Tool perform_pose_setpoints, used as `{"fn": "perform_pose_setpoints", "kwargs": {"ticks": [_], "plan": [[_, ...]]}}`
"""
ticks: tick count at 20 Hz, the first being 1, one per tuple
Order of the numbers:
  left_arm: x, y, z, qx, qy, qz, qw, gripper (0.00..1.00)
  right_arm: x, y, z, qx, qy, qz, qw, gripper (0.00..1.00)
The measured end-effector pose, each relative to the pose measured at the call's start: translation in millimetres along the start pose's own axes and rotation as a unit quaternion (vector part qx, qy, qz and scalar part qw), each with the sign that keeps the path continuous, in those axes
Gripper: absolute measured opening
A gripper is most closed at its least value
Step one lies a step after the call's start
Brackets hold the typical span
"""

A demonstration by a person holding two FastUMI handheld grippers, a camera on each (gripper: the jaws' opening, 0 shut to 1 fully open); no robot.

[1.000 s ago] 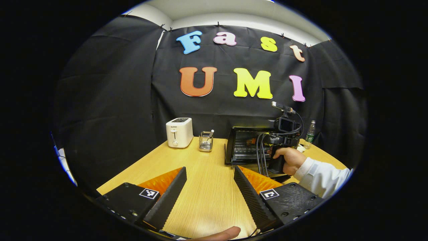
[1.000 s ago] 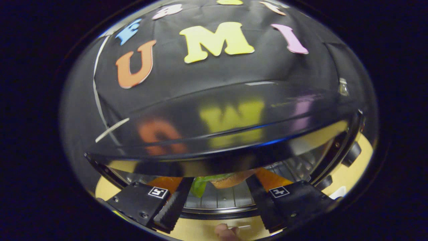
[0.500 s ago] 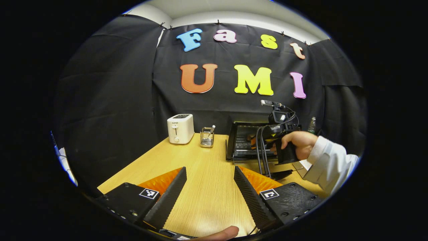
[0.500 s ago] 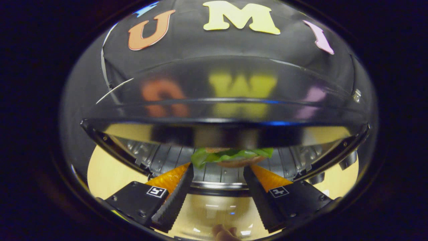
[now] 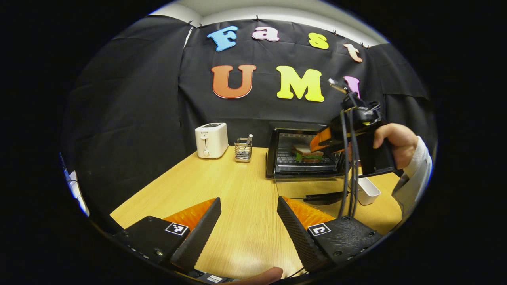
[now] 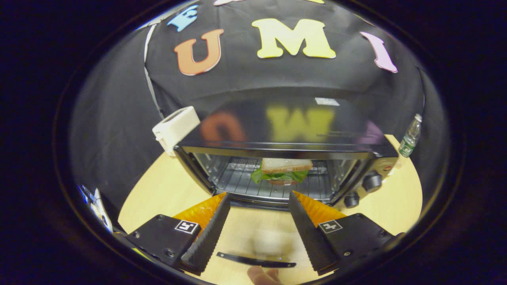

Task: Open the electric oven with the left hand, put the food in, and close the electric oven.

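Observation:
The black electric oven (image 5: 277,158) stands open at the table's far side, its glass door lying flat with the dark handle (image 5: 326,197) toward me. A sandwich (image 5: 308,153) with green lettuce rests on the oven rack. My left gripper (image 5: 247,221) hangs open over the bare wooden table, well short of the oven. A hand holds my right gripper (image 5: 319,146) raised before the oven's right half. In the right gripper view that gripper (image 6: 257,221) is open and empty, above the lowered door and its handle (image 6: 257,260), with the sandwich (image 6: 282,170) deeper inside the oven (image 6: 285,134).
A white toaster (image 5: 211,139) and a wire utensil holder (image 5: 243,149) stand left of the oven. A small white tray (image 5: 368,190) sits on the table (image 5: 237,190) right of the door. A plastic bottle (image 6: 410,136) stands behind the oven's knobs (image 6: 370,182).
The right gripper has drawn back and upward out of the oven, leaving the sandwich on the rack. The left gripper has hardly moved.

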State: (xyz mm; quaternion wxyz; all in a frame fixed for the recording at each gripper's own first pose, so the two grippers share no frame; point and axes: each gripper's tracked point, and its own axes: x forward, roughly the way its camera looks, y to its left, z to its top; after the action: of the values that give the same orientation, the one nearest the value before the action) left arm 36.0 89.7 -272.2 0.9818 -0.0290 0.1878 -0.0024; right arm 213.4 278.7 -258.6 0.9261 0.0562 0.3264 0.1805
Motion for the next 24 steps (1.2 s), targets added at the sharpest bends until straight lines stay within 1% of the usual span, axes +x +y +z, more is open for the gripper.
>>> {"fn": "perform_pose_setpoints", "kwargs": {"ticks": [2, 5, 8, 10, 11, 12, 13, 15, 17, 18, 20, 21, 24], "plan": [[8, -9, -1, -0.004, 0.007, -0.007, 1.000, 0.94, -35, -3, 12, -0.001, -0.046, 0.004, 0.999, 0.95], [19, -22, -1, -0.006, 0.015, -0.014, 1.000, 0.94, -93, -17, 36, -0.011, -0.133, -0.012, 0.991, 0.95], [31, -46, -1, -0.003, 0.019, -0.038, 0.999, 0.94, -155, -35, 53, -0.044, -0.213, -0.041, 0.975, 0.94], [39, -63, -6, -0.001, 0.028, -0.048, 0.998, 0.94, -200, -60, 53, -0.066, -0.254, -0.076, 0.962, 0.94], [43, -73, -8, 0.002, 0.033, -0.054, 0.998, 0.94, -220, -64, 61, -0.068, -0.270, -0.091, 0.956, 0.94], [47, -83, -12, 0.004, 0.041, -0.060, 0.997, 0.94, -238, -73, 60, -0.065, -0.280, -0.103, 0.952, 0.94], [50, -94, -17, 0.007, 0.048, -0.066, 0.997, 0.94, -249, -84, 57, -0.058, -0.284, -0.110, 0.951, 0.94], [54, -115, -27, 0.014, 0.065, -0.076, 0.995, 0.94, -268, -103, 55, -0.041, -0.292, -0.117, 0.948, 0.94], [61, -134, -39, 0.016, 0.087, -0.082, 0.993, 0.94, -286, -128, 55, -0.031, -0.307, -0.132, 0.942, 0.95], [64, -142, -45, 0.014, 0.097, -0.086, 0.991, 0.94, -292, -135, 56, -0.033, -0.316, -0.135, 0.939, 0.94], [70, -158, -57, 0.013, 0.116, -0.089, 0.989, 0.94, -303, -137, 59, -0.044, -0.341, -0.115, 0.932, 0.95], [71, -166, -60, 0.015, 0.123, -0.091, 0.988, 0.95, -307, -141, 58, -0.045, -0.346, -0.113, 0.930, 0.95], [77, -185, -68, 0.022, 0.135, -0.097, 0.986, 0.94, -320, -167, 50, -0.035, -0.355, -0.138, 0.924, 0.96]]}}
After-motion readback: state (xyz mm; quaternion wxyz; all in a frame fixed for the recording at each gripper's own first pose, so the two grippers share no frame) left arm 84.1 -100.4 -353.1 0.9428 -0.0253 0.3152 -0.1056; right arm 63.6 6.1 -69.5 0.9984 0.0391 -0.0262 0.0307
